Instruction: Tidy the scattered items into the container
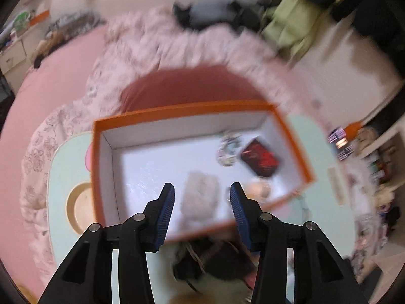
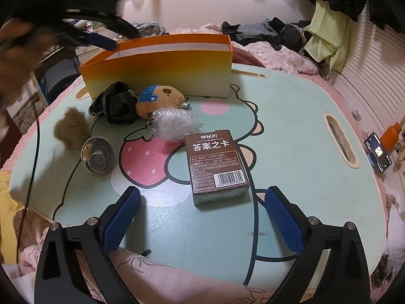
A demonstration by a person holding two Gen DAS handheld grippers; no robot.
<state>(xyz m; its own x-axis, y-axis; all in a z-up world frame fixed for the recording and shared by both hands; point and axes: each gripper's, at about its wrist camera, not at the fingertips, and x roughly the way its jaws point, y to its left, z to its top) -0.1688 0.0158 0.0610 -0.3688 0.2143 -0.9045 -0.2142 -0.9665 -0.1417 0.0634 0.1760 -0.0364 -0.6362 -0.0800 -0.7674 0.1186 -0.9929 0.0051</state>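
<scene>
Now left hand-held gripper [image 1: 202, 197] hangs over orange box [image 1: 301, 152], jaws apart, holding nothing; view blurred. Inside box: pale fluffy item [image 1: 200, 195], red packet [image 1: 262, 158]. Right hand-held gripper [image 2: 202, 202] jaws wide, empty, near card box [image 2: 215, 164] on surface [image 2: 291, 131]. Bowl [image 2: 98, 155], bubble wrap [image 2: 174, 124], plush [image 2: 159, 100] lie outside, in front of orange box.

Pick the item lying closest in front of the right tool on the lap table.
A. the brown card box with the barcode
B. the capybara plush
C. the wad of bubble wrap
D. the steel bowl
A: the brown card box lies on the lap table just ahead of the open right tool, while the bowl, bubble wrap and plush sit farther back.
</scene>
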